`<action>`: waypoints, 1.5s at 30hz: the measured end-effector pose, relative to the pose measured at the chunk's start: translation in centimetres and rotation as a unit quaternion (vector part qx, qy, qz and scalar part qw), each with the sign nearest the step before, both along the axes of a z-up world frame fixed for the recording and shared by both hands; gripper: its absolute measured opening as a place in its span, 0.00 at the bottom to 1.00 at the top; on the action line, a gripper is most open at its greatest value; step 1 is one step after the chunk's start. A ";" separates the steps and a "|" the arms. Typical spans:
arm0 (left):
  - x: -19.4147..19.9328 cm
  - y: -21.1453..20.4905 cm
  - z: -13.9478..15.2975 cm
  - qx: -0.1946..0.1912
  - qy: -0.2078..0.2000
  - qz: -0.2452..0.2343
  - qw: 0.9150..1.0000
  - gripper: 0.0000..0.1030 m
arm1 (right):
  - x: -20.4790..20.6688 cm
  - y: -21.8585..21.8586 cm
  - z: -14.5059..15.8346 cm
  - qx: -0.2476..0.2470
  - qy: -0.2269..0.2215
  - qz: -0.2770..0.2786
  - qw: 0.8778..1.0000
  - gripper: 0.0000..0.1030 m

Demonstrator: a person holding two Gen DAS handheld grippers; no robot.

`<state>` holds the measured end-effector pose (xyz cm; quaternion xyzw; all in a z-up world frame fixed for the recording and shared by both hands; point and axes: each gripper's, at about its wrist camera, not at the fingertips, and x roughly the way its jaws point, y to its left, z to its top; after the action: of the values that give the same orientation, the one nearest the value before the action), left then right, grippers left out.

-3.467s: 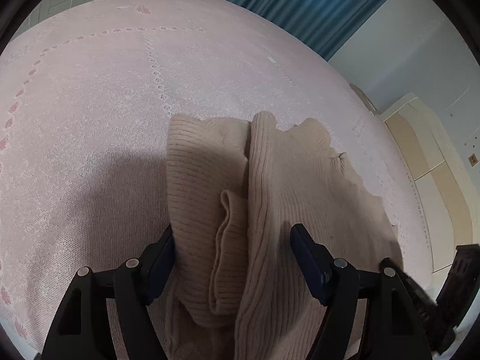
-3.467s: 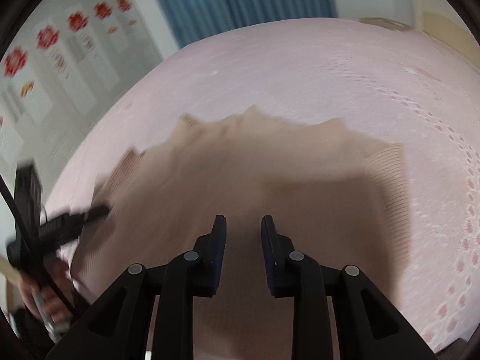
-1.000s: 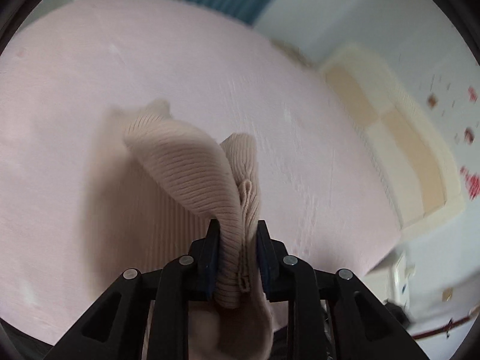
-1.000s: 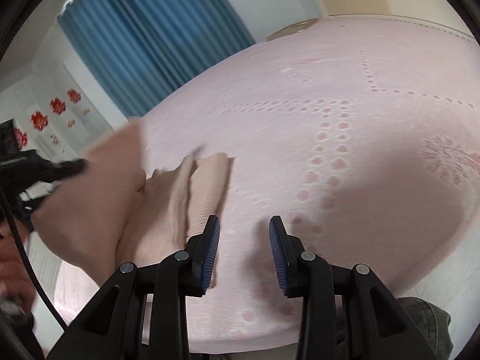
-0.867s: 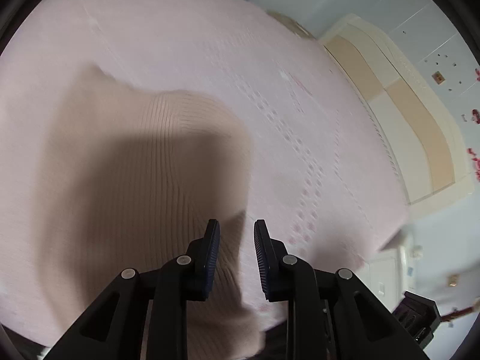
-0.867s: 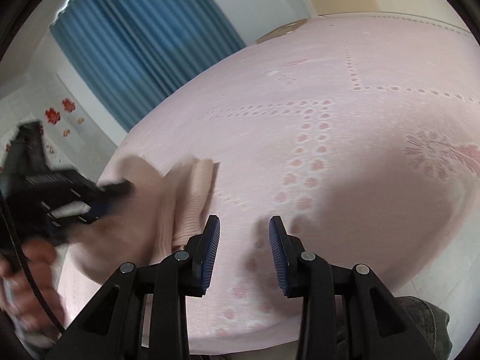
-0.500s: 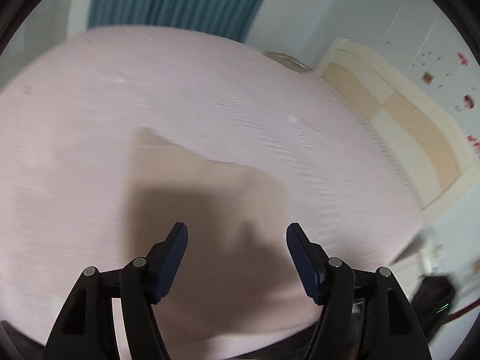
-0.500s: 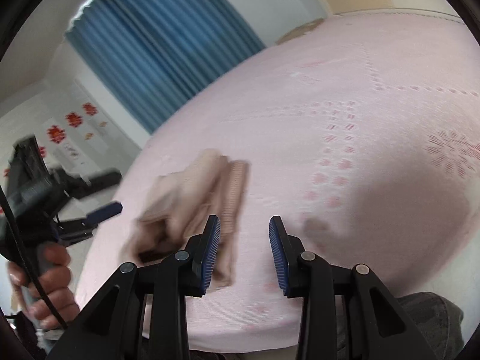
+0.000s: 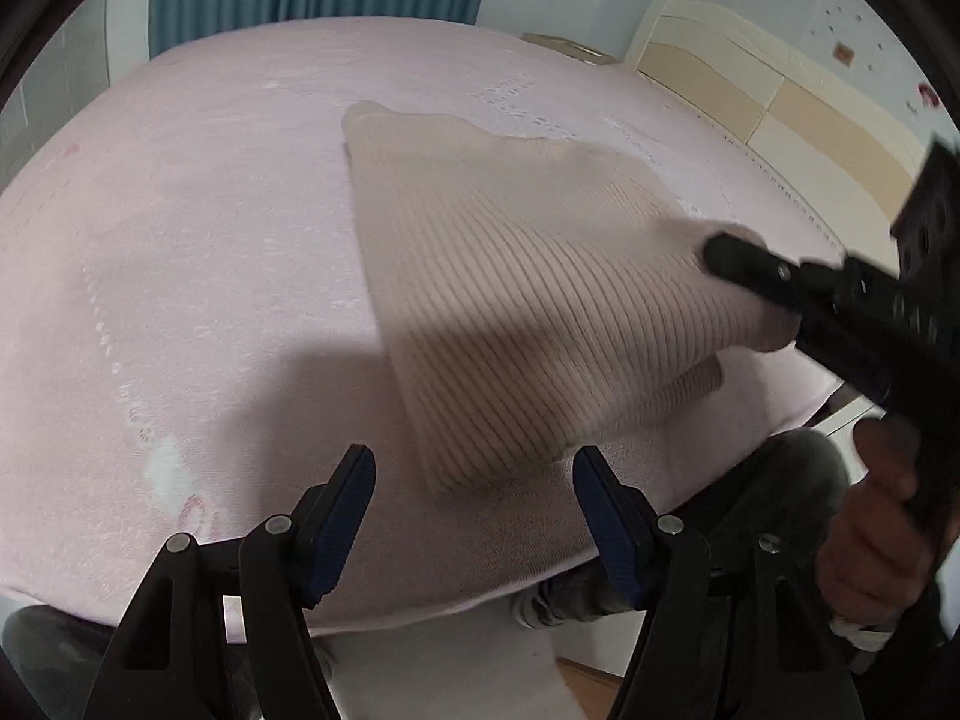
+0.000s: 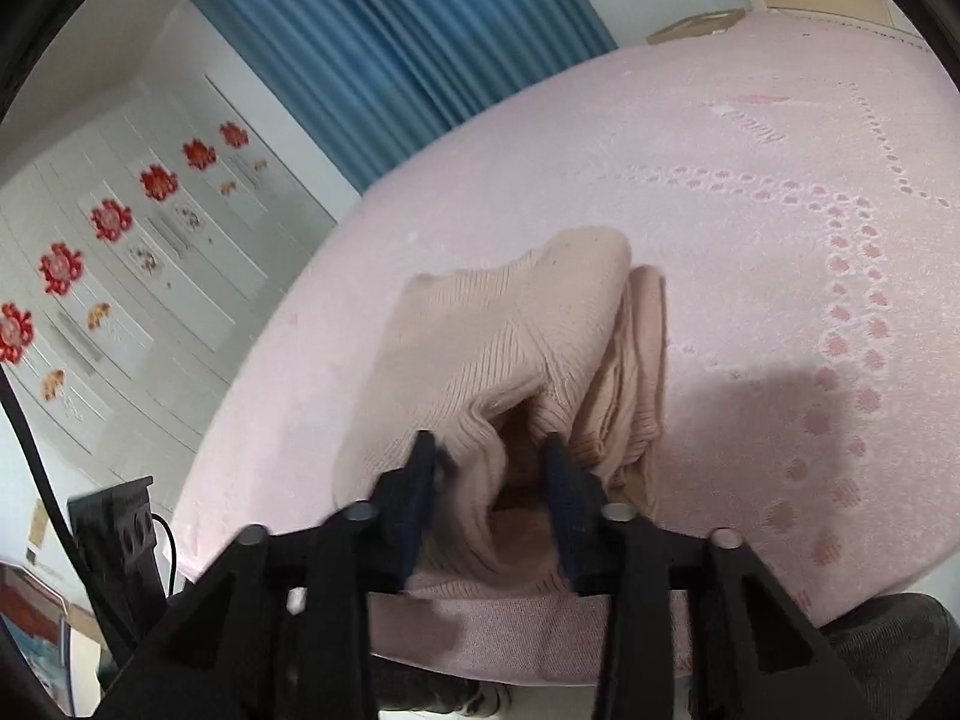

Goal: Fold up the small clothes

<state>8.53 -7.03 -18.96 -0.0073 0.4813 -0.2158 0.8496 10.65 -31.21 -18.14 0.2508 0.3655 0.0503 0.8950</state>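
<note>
A beige ribbed knit garment (image 9: 516,300) lies folded on the pink bedspread (image 9: 198,276), near the front edge. My left gripper (image 9: 474,480) is open and empty, just in front of the garment's near corner. My right gripper (image 10: 489,450) is open, its jaws either side of the garment's (image 10: 510,348) bunched near edge, with cloth between the fingers. In the left wrist view the right gripper (image 9: 738,258) comes in from the right and lifts the garment's right edge off the bed.
The pink bedspread (image 10: 780,192) covers a wide bed. Blue curtains (image 10: 390,42) hang behind it. A cream headboard (image 9: 768,96) stands at the right. White wardrobe doors with red flower stickers (image 10: 108,222) are to the left. The person's legs (image 9: 780,480) are at the bed's front edge.
My left gripper let go of the garment, opened wide and drew back. My right gripper moved left onto the garment's near edge, which now rises off the bed.
</note>
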 end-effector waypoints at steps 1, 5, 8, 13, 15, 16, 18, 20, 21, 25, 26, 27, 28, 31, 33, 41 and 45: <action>0.1 -0.5 0.0 -0.002 -0.008 -0.001 1.000 0.57 | 0.3 0.2 0.1 0.002 0.002 0.002 1.000 0.15; 0.5 -1.2 0.2 -0.018 -0.020 0.005 1.000 0.20 | 0.4 0.6 1.0 -0.033 -0.009 0.004 0.999 0.05; 1.2 0.8 0.3 -0.079 -0.003 0.006 0.997 0.16 | -1.5 -0.5 2.0 -0.029 -0.043 -0.019 0.998 0.05; 2.5 2.0 -0.8 -0.124 0.038 0.020 0.991 0.19 | -1.0 0.2 -2.8 -0.075 0.050 -0.032 0.995 0.05; 2.4 2.8 -0.7 -0.123 0.050 0.025 0.991 0.22 | -1.0 0.9 -2.8 -0.098 0.051 -0.026 0.994 0.06; 2.4 3.2 -0.6 -0.117 0.049 0.028 0.992 0.26 | -1.0 1.4 -2.1 -0.111 0.046 -0.021 0.993 0.08; 2.5 3.9 -0.2 -0.102 0.042 0.031 0.993 0.39 | -0.8 1.6 -1.1 -0.117 0.039 -0.016 0.992 0.12; 2.4 4.8 0.2 -0.096 0.025 0.038 0.994 0.51 | -0.5 1.4 0.2 -0.113 0.023 -0.005 0.993 0.29; 2.4 5.2 0.6 -0.096 0.013 0.041 0.994 0.53 | -0.4 1.3 0.7 -0.113 0.015 -0.003 0.993 0.35; 4.3 6.0 1.8 -0.101 -0.014 0.052 0.993 0.64 | 2.3 1.0 1.1 -0.133 0.007 -0.021 0.991 0.51; 5.0 5.9 2.1 -0.100 -0.016 0.052 0.993 0.64 | 3.2 0.8 1.0 -0.134 0.015 -0.023 0.991 0.52; 6.0 5.7 2.4 -0.095 -0.019 0.052 0.994 0.64 | 4.3 0.5 0.6 -0.134 0.027 -0.028 0.990 0.52; 6.8 5.7 2.5 -0.091 -0.020 0.053 0.994 0.64 | 5.6 -0.2 -0.1 -0.128 0.046 -0.039 0.990 0.52; 9.0 5.5 2.7 -0.099 -0.017 0.052 0.994 0.64 | 7.1 -1.9 -2.1 -0.069 0.066 -0.054 0.994 0.52; 10.9 4.8 2.6 -0.104 -0.016 0.047 0.993 0.64 | 7.9 -2.8 -3.6 -0.033 0.081 -0.051 0.995 0.55; 14.2 4.3 0.9 -0.137 0.000 0.039 0.990 0.64 | 9.2 -3.0 -5.6 -0.027 0.097 -0.013 0.995 0.65; 14.6 4.8 0.1 -0.156 0.025 0.048 0.986 0.64 | 9.7 -3.1 -6.3 -0.017 0.102 -0.003 0.995 0.66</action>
<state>23.10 -2.23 -18.90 -0.1679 0.4617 -0.2471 0.8352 20.38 -34.30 -24.41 0.2402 0.4546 0.0155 0.8575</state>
